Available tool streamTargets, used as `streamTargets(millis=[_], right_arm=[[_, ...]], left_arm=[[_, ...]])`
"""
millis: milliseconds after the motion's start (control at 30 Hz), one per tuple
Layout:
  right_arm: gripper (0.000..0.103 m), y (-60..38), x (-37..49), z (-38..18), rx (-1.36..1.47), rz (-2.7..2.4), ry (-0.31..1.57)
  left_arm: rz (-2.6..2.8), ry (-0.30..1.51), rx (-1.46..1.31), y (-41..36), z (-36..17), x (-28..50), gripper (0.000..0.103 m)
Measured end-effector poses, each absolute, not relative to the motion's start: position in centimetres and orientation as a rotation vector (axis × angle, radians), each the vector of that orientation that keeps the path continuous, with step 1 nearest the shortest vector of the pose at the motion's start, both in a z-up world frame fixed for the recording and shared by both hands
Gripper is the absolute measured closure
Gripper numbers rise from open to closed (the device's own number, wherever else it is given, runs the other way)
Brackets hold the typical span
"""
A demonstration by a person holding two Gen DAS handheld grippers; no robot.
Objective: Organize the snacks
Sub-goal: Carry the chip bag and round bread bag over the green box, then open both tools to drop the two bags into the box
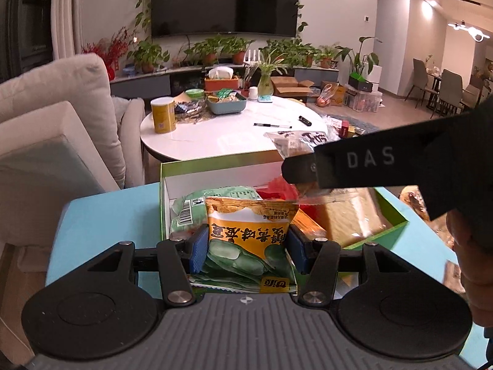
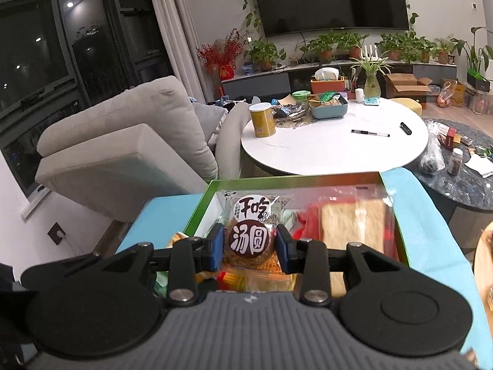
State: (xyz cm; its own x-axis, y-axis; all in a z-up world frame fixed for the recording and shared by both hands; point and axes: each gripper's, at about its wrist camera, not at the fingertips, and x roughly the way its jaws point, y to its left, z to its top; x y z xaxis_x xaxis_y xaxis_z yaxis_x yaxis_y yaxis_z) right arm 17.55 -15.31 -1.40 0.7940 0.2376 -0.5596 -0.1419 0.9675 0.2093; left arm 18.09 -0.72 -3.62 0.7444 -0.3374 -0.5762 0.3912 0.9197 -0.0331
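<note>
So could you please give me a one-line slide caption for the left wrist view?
Left gripper holding an orange-and-green snack bag over the green-edged box of snacks.

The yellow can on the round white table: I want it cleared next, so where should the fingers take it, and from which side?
Grip the yellow can across its mid-body, coming level from the open near side of the white table. It stands upright with a round, straight wall, while wrappers crowd its right.

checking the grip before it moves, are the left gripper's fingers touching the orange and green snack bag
Touching. The left wrist view shows both blue fingers pressed against the sides of the orange and green snack bag, with no gap.
</note>
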Motion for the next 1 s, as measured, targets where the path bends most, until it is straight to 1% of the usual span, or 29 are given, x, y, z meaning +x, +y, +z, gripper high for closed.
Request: streamTargets(millis=[200, 500, 567, 700, 1000], right_arm=[[0.026, -15.5, 20.6, -3.1, 0.156, 0.191, 0.653], [0.026, -15.3, 23.2, -4.8, 0.158, 0.144, 0.692], [0.026, -15.4, 23.3, -5.0, 0.169, 0.123, 0.691], [0.026, -15.9, 22.7, -4.6, 0.205, 0.123, 0.675], [0.026, -16.2, 20.2, -2.7, 0.183, 0.136, 0.638]], left_arm=[[-0.382, 0.647, 0.058, -0.6, -5.1, 21.4, 0.053], [-0.381, 0.680, 0.049, -0.7, -6.7, 23.2, 0.052], [-0.384, 0.682, 0.035, -0.7, -6.7, 23.3, 0.051], [-0.382, 0.669, 0.037, -0.6, -6.4, 23.0, 0.041], [-0.369, 0.631, 0.050, -0.3, -5.0, 20.8, 0.037]])
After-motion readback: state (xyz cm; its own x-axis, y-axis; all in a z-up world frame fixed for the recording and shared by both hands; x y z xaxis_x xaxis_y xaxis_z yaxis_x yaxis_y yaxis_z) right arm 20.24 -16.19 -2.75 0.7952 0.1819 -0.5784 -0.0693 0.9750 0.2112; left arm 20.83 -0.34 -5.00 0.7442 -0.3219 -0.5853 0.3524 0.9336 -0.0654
